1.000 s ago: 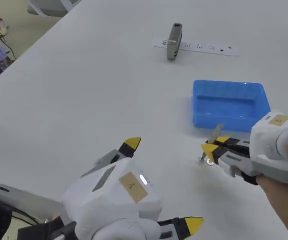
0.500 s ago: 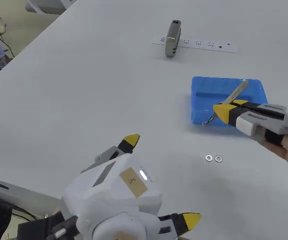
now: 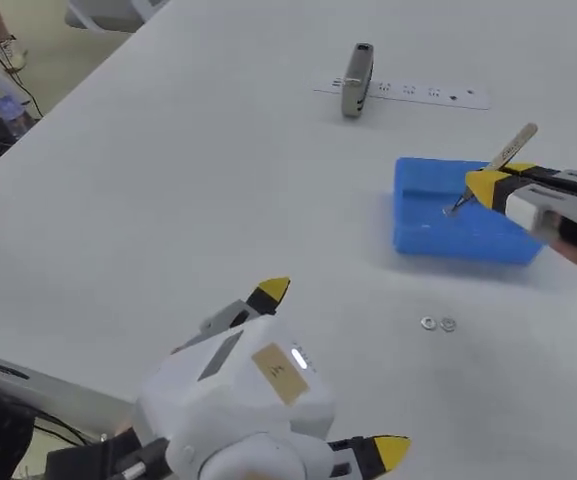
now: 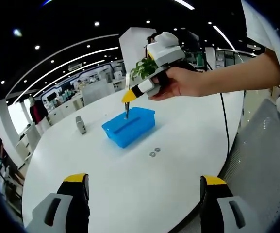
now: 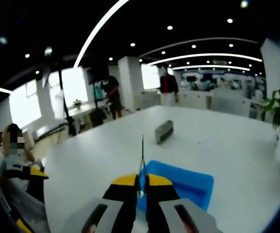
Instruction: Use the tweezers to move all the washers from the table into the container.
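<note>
The right gripper (image 3: 488,185) is clenching its fingers on a pair of metal tweezers (image 3: 516,145). It is holding them tilted, with the tips pointing down into the blue plastic container (image 3: 413,238) near its middle. The tips are too small to show whether a washer is pinched in them, so the drop may or may not be pending.

Two washers (image 3: 438,324) are lying on the white counter (image 3: 168,180) just beside each other, near the container's front wall and outside it. The left gripper (image 3: 329,370) is hovering low in the foreground, well apart from the work, with its fingers spread and grasping nothing.

Several things could go wrong from here:

- **Bounce on release:** if a washer is being carried, letting it go from this height risks it bouncing on the hard tray floor and hopping over the low wall.
- **Slack grip:** if the fingers are loosening, the tweezers could spring open early or twist in the grip, spoiling the aim.
- **Skidding washers:** the remaining pair are thin, flat and probably slick, so tips coming in at a shallow angle are likely to skid one away.
- **Disturbing the neighbour:** with the two lying so close, the tips could nudge the second washer or catch both badly.
</note>
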`<action>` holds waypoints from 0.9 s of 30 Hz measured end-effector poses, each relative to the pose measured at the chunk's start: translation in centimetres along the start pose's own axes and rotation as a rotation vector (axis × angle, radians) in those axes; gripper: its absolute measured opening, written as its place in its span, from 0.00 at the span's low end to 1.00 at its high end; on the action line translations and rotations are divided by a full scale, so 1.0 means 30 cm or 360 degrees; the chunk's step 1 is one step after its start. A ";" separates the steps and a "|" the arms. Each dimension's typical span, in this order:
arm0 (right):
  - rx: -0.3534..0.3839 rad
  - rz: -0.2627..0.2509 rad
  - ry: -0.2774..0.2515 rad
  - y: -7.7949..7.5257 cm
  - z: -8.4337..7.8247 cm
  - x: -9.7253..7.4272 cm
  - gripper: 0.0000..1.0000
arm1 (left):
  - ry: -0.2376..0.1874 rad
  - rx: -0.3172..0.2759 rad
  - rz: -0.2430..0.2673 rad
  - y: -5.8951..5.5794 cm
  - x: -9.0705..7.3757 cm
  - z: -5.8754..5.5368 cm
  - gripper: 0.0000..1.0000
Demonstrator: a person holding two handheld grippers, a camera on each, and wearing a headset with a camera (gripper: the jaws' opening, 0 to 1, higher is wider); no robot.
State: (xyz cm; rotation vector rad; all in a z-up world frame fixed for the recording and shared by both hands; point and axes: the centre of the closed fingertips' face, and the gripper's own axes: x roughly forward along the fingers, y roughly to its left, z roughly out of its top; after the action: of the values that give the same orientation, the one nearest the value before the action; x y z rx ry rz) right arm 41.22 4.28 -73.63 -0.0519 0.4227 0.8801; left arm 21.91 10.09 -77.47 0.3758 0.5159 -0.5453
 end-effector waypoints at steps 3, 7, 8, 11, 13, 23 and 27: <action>-0.0017 -0.0048 0.0025 -0.039 -0.031 0.036 0.02 | 0.0001 0.0002 0.0000 0.000 0.000 -0.001 0.97; -0.0018 -0.0079 0.0057 -0.058 -0.063 0.067 0.02 | 0.0015 0.0005 -0.0004 -0.001 0.002 -0.006 0.97; -0.0016 -0.0084 0.0071 -0.073 -0.079 0.082 0.02 | 0.0017 0.0008 -0.0004 -0.002 0.003 -0.007 0.97; 0.0001 -0.0077 0.0105 -0.074 -0.110 0.100 0.02 | -0.0001 0.0001 -0.0010 -0.004 0.001 0.000 0.97; 0.0002 -0.0080 0.0128 -0.078 -0.125 0.104 0.02 | 0.0004 -0.0001 -0.0014 -0.005 0.001 -0.002 0.97; -0.0036 -0.0124 0.0170 -0.110 -0.176 0.148 0.02 | 0.0017 0.0031 -0.0047 -0.024 0.004 -0.006 0.96; -0.0076 -0.0122 0.0208 -0.109 -0.205 0.154 0.02 | 0.0042 0.0030 -0.0053 -0.025 0.006 -0.015 0.95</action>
State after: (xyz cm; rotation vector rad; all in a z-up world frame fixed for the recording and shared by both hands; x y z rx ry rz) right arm 44.19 4.25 -81.43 -0.1693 0.5187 0.8136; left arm 21.45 9.65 -78.09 0.3934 0.5435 -0.5781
